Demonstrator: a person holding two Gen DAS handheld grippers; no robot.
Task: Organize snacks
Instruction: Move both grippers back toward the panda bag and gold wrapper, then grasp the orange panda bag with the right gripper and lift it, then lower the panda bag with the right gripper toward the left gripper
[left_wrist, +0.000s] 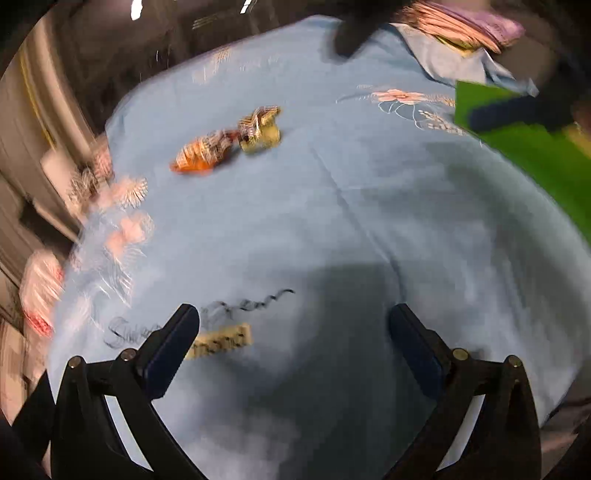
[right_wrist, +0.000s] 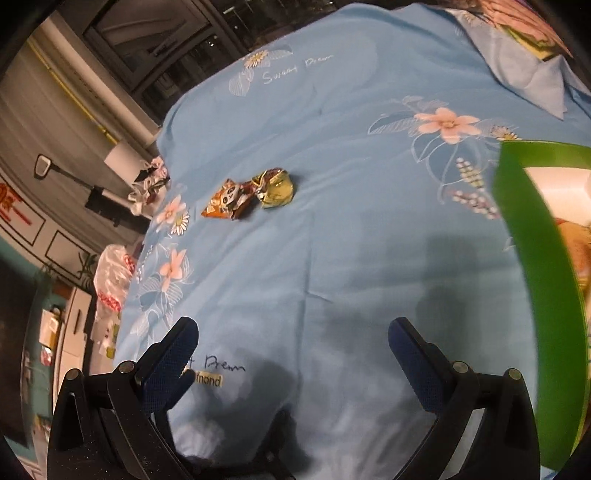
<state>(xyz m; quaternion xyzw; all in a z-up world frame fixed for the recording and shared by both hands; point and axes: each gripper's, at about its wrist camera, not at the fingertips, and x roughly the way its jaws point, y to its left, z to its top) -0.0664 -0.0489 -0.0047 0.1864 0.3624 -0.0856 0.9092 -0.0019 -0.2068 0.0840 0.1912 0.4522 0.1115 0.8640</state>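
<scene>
Both your tongs, left (left_wrist: 293, 328) and right (right_wrist: 291, 341), gaped wide, empty. Orange packet (right_wrist: 225, 201) touched gold one (right_wrist: 277, 188), left of centre. Likely light, crinkly, slippery; pinch crimped edge.

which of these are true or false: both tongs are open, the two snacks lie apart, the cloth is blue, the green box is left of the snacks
1. Both tongs are open: true. The left tongs and right tongs grip nothing.
2. The orange snack and gold snack lie apart: false, they touch.
3. The cloth is blue: true, with flowers.
4. The green box is left of the snacks: false, it is right.
</scene>
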